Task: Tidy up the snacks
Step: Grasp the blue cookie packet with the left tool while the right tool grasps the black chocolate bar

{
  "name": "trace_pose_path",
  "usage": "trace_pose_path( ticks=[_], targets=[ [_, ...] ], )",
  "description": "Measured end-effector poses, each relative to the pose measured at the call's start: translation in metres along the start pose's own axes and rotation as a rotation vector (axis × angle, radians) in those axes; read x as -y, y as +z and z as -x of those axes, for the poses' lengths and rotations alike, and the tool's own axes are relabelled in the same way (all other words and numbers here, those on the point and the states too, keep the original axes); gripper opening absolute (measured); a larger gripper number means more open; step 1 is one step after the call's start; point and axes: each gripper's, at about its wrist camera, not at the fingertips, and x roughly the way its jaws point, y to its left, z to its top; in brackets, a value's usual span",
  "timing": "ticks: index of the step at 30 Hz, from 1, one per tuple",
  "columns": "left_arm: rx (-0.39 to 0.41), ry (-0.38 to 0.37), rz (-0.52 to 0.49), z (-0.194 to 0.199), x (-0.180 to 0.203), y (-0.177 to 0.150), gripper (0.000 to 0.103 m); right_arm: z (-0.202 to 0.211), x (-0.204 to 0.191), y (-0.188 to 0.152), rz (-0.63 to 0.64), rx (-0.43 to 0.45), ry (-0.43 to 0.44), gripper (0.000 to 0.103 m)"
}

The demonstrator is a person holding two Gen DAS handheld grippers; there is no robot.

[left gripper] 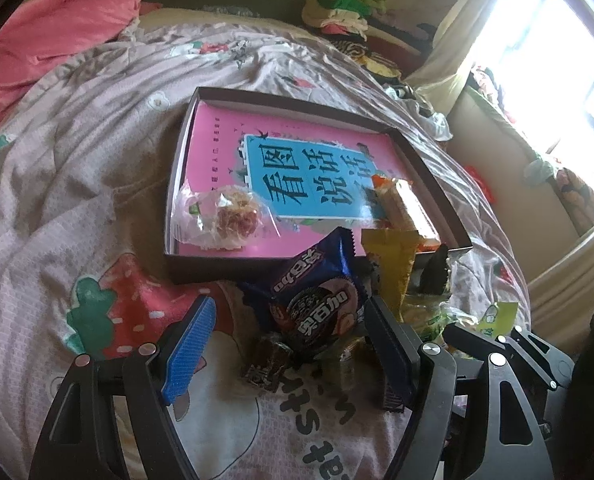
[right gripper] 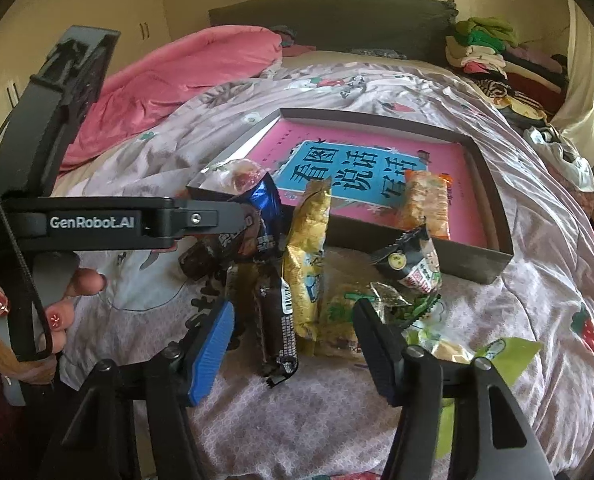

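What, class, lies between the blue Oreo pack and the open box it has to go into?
Nothing visible. The Oreo pack leans against the box's near wall, and the book inside shows bare cover between the clear-wrapped pastry and orange pack.

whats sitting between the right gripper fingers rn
In the right wrist view, the right gripper straddles a dark bar wrapper and a yellow snack packet, both lying on the bedspread; nothing is pinched.
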Motion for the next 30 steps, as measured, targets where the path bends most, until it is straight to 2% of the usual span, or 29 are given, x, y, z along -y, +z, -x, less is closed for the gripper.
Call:
trace_pose_path(
  ticks=[8,10,12,15,24,30],
  targets=[
    [-0.016,-0.023,0.033,-0.009,-0.005,0.003,0.078,-0.012,-0.009,0.0,0.046,-0.012,0.013,0.042],
    [-0.02,-0.024,0.037,-0.011,-0.006,0.003,0.078,-0.015,-0.011,0.0,0.061,-0.012,0.017,0.031],
    [-0.026,-0.03,0.044,-0.014,-0.008,0.003,0.078,-0.015,-0.015,-0.002,0.079,-0.009,0.018,0.024],
    [-0.034,-0.038,0.055,-0.018,-0.008,0.003,0.078,-0.015,-0.019,-0.003,0.101,0.0,0.025,0.02],
    [-0.051,-0.056,0.07,-0.028,-0.005,0.005,0.078,-0.02,-0.028,-0.004,0.135,0.003,0.031,0.02],
    [-0.082,-0.071,0.115,-0.039,-0.006,0.008,0.078,-0.026,-0.026,-0.003,0.128,-0.004,0.035,0.02]
  ],
)
